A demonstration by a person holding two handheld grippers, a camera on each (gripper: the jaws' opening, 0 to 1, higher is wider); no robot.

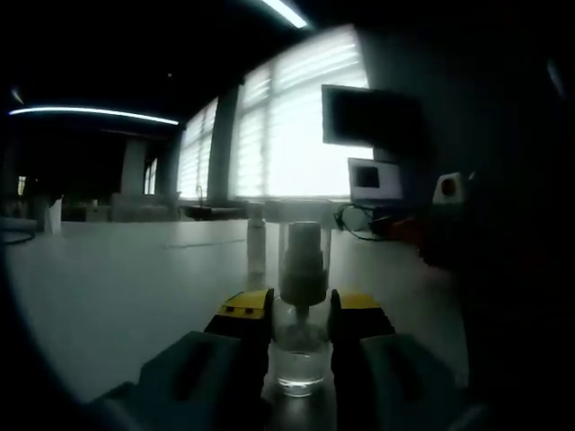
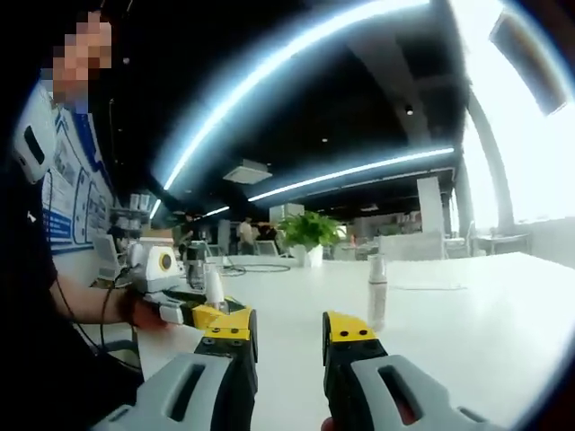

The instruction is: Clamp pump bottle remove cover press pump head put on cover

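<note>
A white table (image 2: 467, 332) spreads wide. At its far end stands a leafy green plant (image 2: 308, 230) in a white pot, cables (image 2: 256, 267) lying just beside it (dark loops). Near the plant, people (image 2: 244, 235) stand farther back.

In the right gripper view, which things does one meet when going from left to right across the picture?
Person's sleeve → left gripper holding the pump bottle → potted plant → small bottle standing on the white table.
</note>
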